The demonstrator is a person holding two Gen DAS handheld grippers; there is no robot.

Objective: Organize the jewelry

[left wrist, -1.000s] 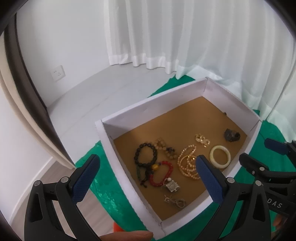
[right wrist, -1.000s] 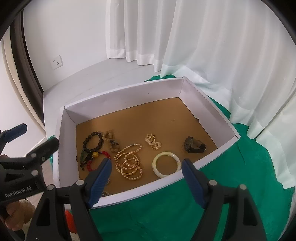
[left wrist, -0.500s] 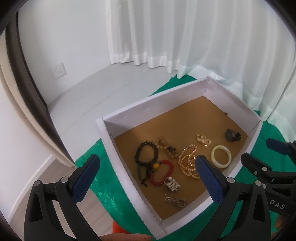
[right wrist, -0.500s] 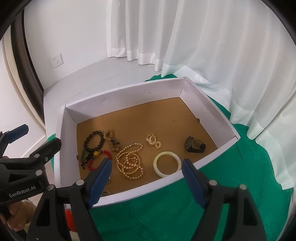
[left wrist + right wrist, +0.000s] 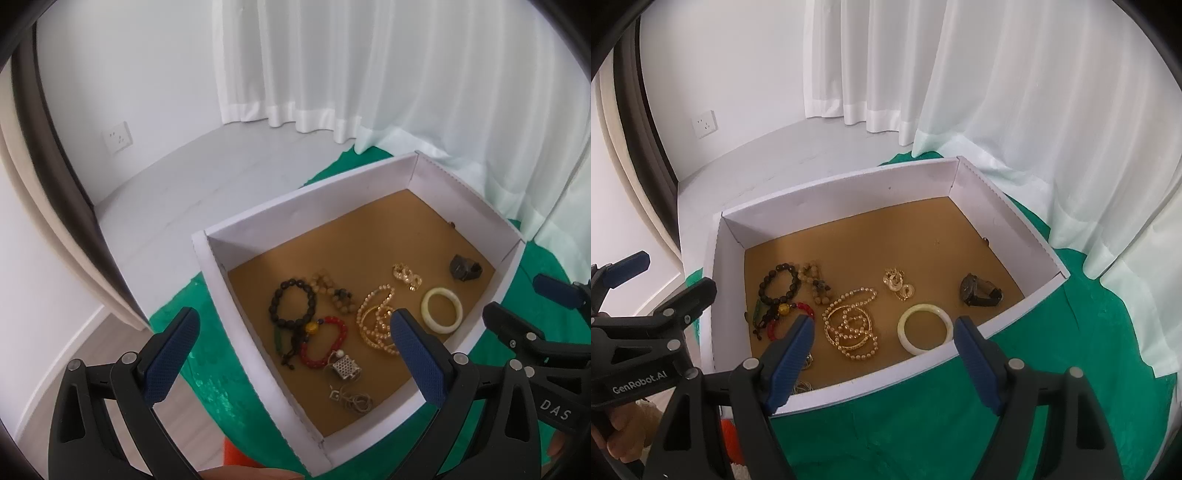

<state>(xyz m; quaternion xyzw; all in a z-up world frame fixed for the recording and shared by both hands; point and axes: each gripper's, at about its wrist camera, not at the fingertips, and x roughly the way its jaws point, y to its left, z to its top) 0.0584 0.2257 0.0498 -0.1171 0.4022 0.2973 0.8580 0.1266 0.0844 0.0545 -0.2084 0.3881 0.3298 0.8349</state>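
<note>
A white box (image 5: 295,214) (image 5: 849,192) with a brown floor holds loose jewelry. Inside lie a black bead bracelet (image 5: 293,302) (image 5: 779,284), a red bead bracelet (image 5: 325,343), a tan bead bracelet (image 5: 334,291), a gold and pearl bracelet pile (image 5: 376,321) (image 5: 851,325), gold earrings (image 5: 406,277) (image 5: 899,282), a pale jade bangle (image 5: 441,310) (image 5: 925,328), a dark ring (image 5: 465,267) (image 5: 980,290), a silver pendant (image 5: 345,367) and a silver chain (image 5: 351,398). My left gripper (image 5: 291,360) is open above the box's near-left side. My right gripper (image 5: 882,360) is open over the near rim.
The box rests on a green cloth (image 5: 923,424) on a table. White curtains (image 5: 1015,110) hang behind and to the right. A white wall with a socket (image 5: 118,138) stands at the left. Something orange (image 5: 236,456) shows under the box's near corner.
Both grippers have drifted very slightly; the views are almost unchanged. Nothing was taken hold of or moved in the box.
</note>
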